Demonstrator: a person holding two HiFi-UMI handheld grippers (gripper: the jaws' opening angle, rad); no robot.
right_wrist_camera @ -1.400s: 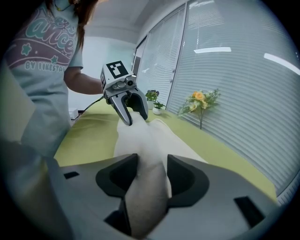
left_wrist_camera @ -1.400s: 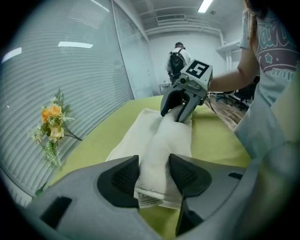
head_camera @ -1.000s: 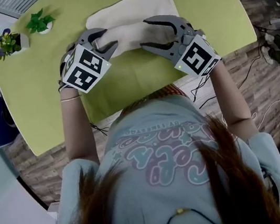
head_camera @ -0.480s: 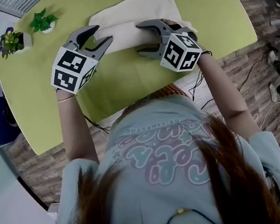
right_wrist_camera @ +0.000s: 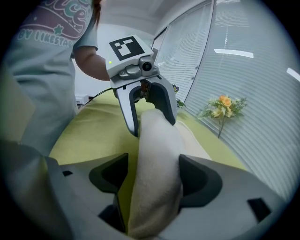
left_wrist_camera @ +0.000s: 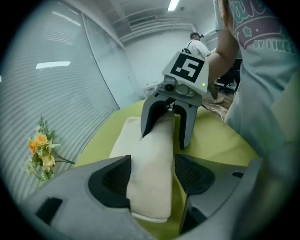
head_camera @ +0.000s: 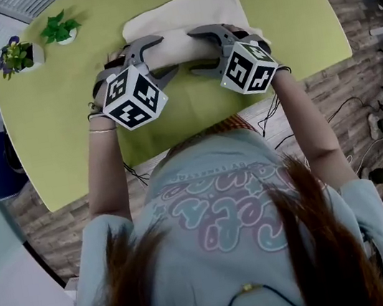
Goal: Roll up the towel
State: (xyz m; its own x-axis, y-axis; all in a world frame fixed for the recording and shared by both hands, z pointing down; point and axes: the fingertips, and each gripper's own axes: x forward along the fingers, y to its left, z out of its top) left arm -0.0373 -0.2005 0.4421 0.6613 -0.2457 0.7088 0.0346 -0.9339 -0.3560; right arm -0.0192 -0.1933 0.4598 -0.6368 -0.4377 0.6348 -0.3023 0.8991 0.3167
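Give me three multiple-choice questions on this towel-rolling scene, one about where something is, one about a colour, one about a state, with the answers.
1. Where do the potted plants stand?
A) at the table's far left corner
B) on a shelf
C) on the floor

2. What colour is the table top?
A) white
B) green
C) brown

3. How does the towel lie?
A) spread fully flat
B) hanging off the edge
C) partly rolled, the roll between the jaws of both grippers

Answers:
1 A: the head view shows both at that corner.
2 B: plain green shows all around the towel.
3 C: the left gripper and right gripper straddle the roll, their jaws having just been opening, and a flat part lies beyond.
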